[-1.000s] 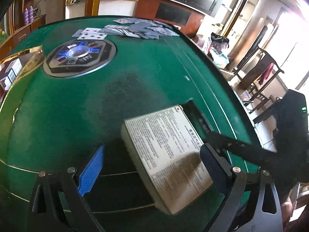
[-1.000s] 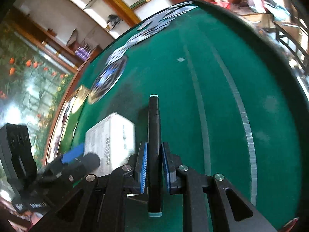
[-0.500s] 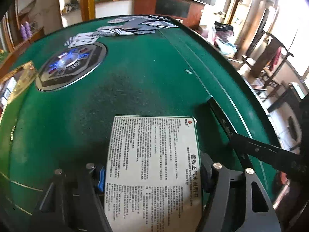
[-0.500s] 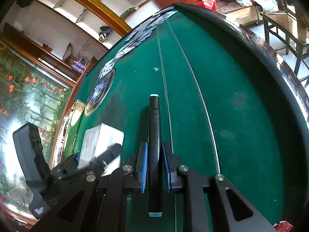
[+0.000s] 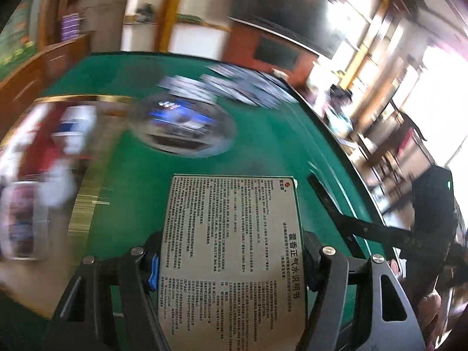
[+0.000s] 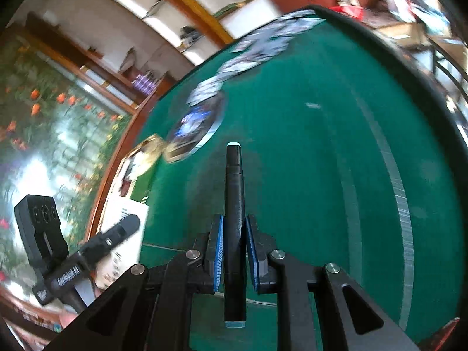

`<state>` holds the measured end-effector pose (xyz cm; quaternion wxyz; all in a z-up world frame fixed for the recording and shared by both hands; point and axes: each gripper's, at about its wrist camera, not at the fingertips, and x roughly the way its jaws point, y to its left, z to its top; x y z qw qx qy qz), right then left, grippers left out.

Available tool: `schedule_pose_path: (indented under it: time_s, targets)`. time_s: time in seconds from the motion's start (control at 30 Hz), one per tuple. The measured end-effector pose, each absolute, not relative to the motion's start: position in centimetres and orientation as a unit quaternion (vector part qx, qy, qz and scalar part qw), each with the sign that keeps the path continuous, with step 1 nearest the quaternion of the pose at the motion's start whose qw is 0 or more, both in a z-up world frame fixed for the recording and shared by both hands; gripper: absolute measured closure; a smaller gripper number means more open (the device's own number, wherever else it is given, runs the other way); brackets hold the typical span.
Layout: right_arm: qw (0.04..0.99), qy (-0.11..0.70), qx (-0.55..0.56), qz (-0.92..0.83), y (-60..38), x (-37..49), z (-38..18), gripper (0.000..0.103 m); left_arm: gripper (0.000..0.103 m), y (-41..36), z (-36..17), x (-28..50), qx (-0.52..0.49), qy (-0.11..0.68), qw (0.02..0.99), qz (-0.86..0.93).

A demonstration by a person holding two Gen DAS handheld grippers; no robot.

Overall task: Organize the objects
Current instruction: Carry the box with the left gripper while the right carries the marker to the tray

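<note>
You had both things in hand and neither put away yet. Your left gripper was clamped across the sides of the white box, its printed label facing up, carried over the green table. Your right gripper was closed tight on the black pen, which pointed forward between the blue pads above the felt. Off to the left sat a gold-edged tray with blurred packets in it; I judged that the likely place for both, though the blur hid which spot was free. The playing cards lay scattered at the far side, beyond the round panel, apparently unsorted.
</note>
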<state>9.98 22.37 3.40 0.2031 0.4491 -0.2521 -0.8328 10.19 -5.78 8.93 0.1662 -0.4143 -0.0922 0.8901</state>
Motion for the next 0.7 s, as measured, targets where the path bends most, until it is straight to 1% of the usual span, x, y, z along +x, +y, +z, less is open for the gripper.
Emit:
schedule_pose_path:
  time_s: [0.2,0.3,0.4,0.53,0.7]
  targets:
    - [0.285,-0.234,0.463,-0.806,13.3,7.0,4.9,0.086,0.034,-18.7,10.9,10.0,-0.391,-0.095,0.034,0.915]
    - [0.319,-0.226,0.476,-0.788,8.6,5.8,5.0,0.085,0.034,-24.0,10.6,9.4,-0.39,-0.088,-0.026,0.916]
    - [0.344,-0.214,0.489,-0.772,4.0,4.9,4.8,0.085,0.034,-27.5,9.4,8.3,-0.398,-0.09,-0.056,0.911]
    - [0.365,-0.198,0.514,-0.751,-1.9,3.8,4.1,0.085,0.034,-29.6,7.1,6.5,-0.418,-0.087,-0.07,0.901]
    - [0.351,-0.147,0.534,-0.755,-7.4,3.7,2.8,0.085,0.034,-29.1,4.6,5.4,-0.435,-0.084,-0.06,0.895]
